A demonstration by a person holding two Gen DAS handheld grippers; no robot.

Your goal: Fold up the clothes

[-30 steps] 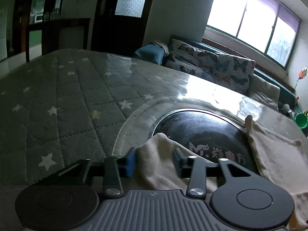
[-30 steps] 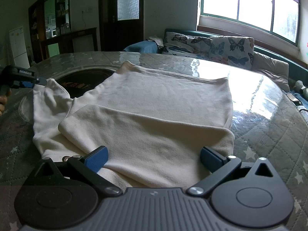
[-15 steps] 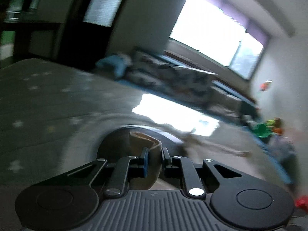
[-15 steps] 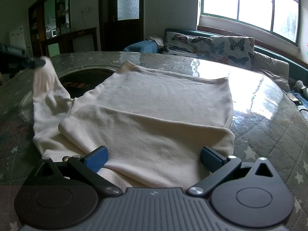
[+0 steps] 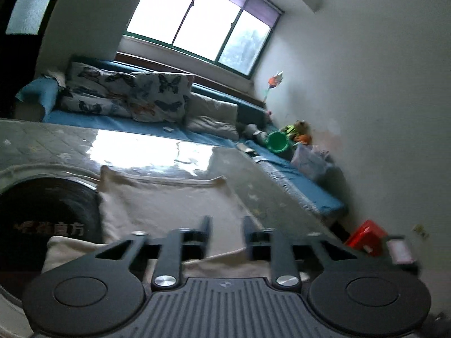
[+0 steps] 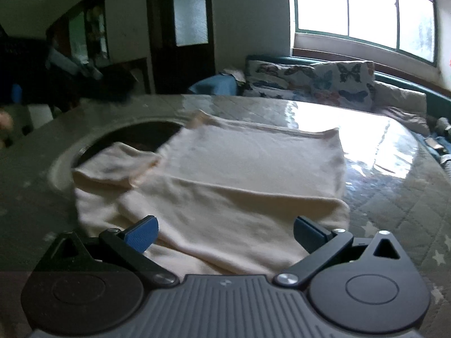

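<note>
Fingers (image 5: 207, 229) of both grippers apart and empty, left just opening, over cream garment (image 6: 239, 174).

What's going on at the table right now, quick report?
Left gripper open, jaws just parted, nothing between them. Right gripper open wide, low over the near edge. Cream garment partly folded, sleeve lying loose on the left. Nothing in the way.

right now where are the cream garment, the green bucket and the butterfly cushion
cream garment (image 6: 253, 169), right wrist view, on its flat middle panel
green bucket (image 5: 277, 142), left wrist view, on its inner wall
butterfly cushion (image 5: 160, 95), left wrist view, on its printed front face
</note>
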